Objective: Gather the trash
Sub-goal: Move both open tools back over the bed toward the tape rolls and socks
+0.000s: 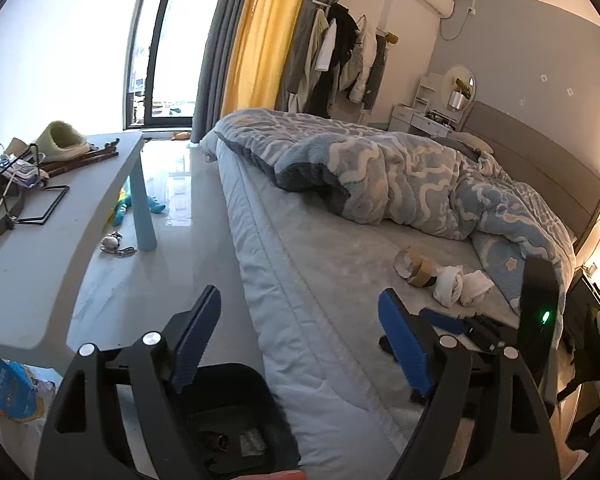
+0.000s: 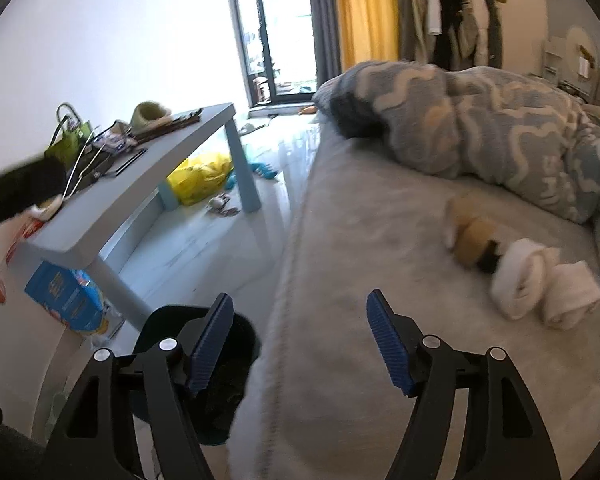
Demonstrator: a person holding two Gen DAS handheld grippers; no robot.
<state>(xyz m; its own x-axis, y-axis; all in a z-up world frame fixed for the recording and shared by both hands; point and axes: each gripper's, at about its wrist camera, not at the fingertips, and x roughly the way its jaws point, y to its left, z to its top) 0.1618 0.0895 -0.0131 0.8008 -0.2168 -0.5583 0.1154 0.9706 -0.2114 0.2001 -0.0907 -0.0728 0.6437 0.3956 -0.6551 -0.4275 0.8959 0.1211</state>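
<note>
A black trash bin (image 1: 236, 420) stands on the floor beside the bed, with a few scraps inside; it also shows in the right wrist view (image 2: 204, 364). On the bed sheet (image 1: 340, 280) lie brown tape rolls (image 1: 416, 268) and crumpled white tissue (image 1: 464, 286), also seen in the right wrist view as tape rolls (image 2: 474, 240) and tissue (image 2: 540, 292). My left gripper (image 1: 300, 328) is open and empty above the bin and bed edge. My right gripper (image 2: 300, 336) is open and empty, over the bed edge, short of the trash; its body (image 1: 536, 320) shows in the left wrist view.
A grey low table (image 1: 40, 248) with clutter stands left of the bed. A blue package (image 2: 66, 300) and a yellow bag (image 2: 202, 176) lie under it. A rumpled blue duvet (image 1: 400, 172) covers the far bed. Small items (image 1: 114, 244) lie on the floor.
</note>
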